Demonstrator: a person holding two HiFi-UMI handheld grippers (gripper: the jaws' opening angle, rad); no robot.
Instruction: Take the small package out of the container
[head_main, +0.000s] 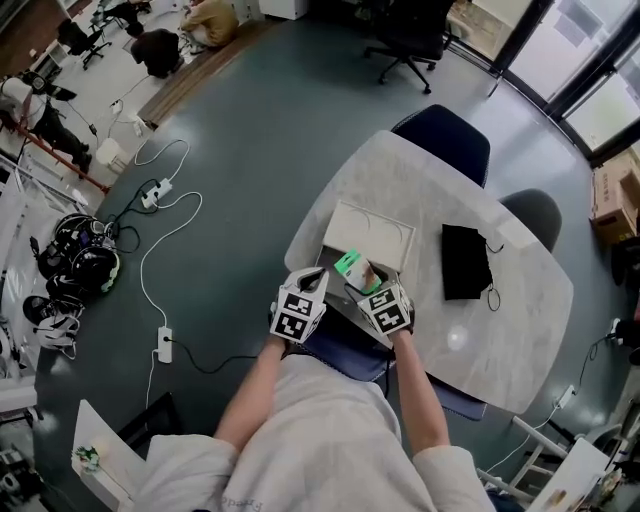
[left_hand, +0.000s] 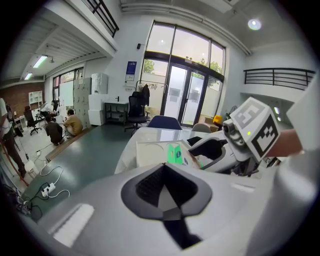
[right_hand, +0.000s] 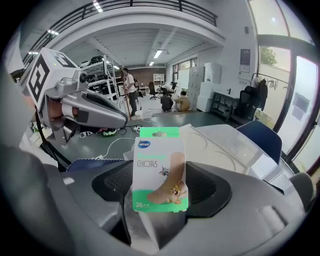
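The small package (right_hand: 160, 170) is a flat green and white card box of plasters with a cartoon print. My right gripper (right_hand: 159, 207) is shut on its lower end and holds it upright above the table's near edge. In the head view the package (head_main: 351, 267) shows green just in front of the white open container (head_main: 368, 238), with the right gripper (head_main: 372, 290) under it. My left gripper (head_main: 306, 290) is beside it on the left, over the table's edge. Its jaws are shut with nothing between them (left_hand: 165, 202). The left gripper view shows the container (left_hand: 150, 151) and package (left_hand: 175, 153).
A black pouch (head_main: 466, 261) lies on the marble table (head_main: 520, 300) to the right of the container. Two dark chairs (head_main: 445, 140) stand at the far side. Cables and a power strip (head_main: 156, 192) lie on the floor at the left. People sit far off.
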